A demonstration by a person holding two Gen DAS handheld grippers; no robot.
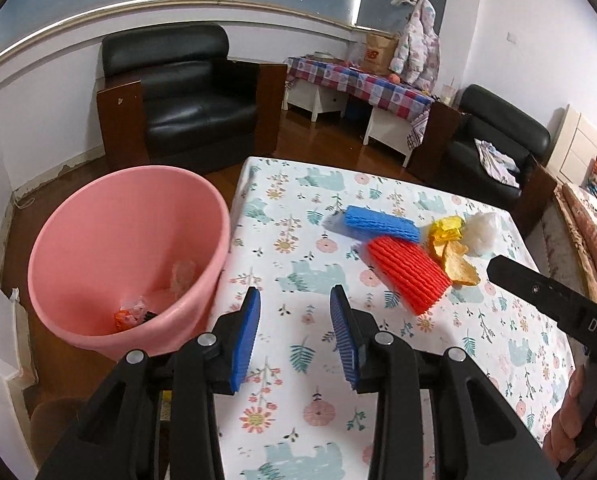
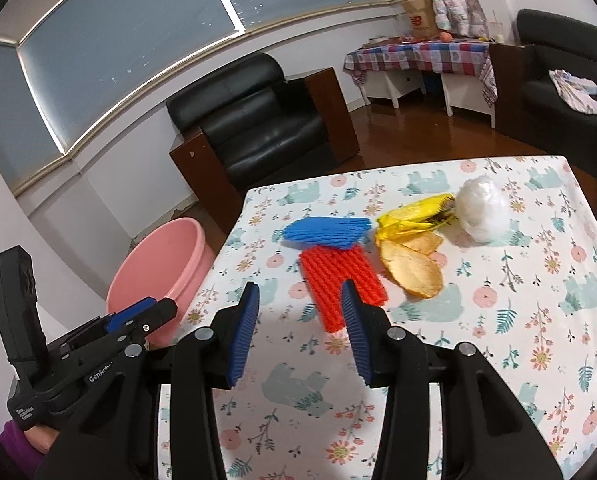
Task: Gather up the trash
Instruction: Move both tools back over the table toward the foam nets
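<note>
On the floral tablecloth [image 1: 298, 400] [image 2: 498, 360] lie a red foam net [image 1: 410, 272] [image 2: 340, 280], a blue foam net [image 1: 380, 226] [image 2: 326, 232], a yellow wrapper [image 1: 444, 230] [image 2: 414, 214], tan peels [image 1: 460, 266] [image 2: 412, 270] and a white crumpled plastic ball [image 1: 484, 232] [image 2: 482, 212]. My left gripper [image 1: 294, 294] is open and empty over the table's left edge, beside the pink bin [image 1: 126, 264] [image 2: 158, 276], which holds some scraps. My right gripper [image 2: 298, 288] is open and empty, just short of the red net's near end.
Two black armchairs [image 1: 186, 96] [image 1: 498, 140] stand beyond the table on the wooden floor. A side table with a checked cloth [image 1: 358, 80] stands at the back. A bed edge [image 1: 590, 220] is at the right.
</note>
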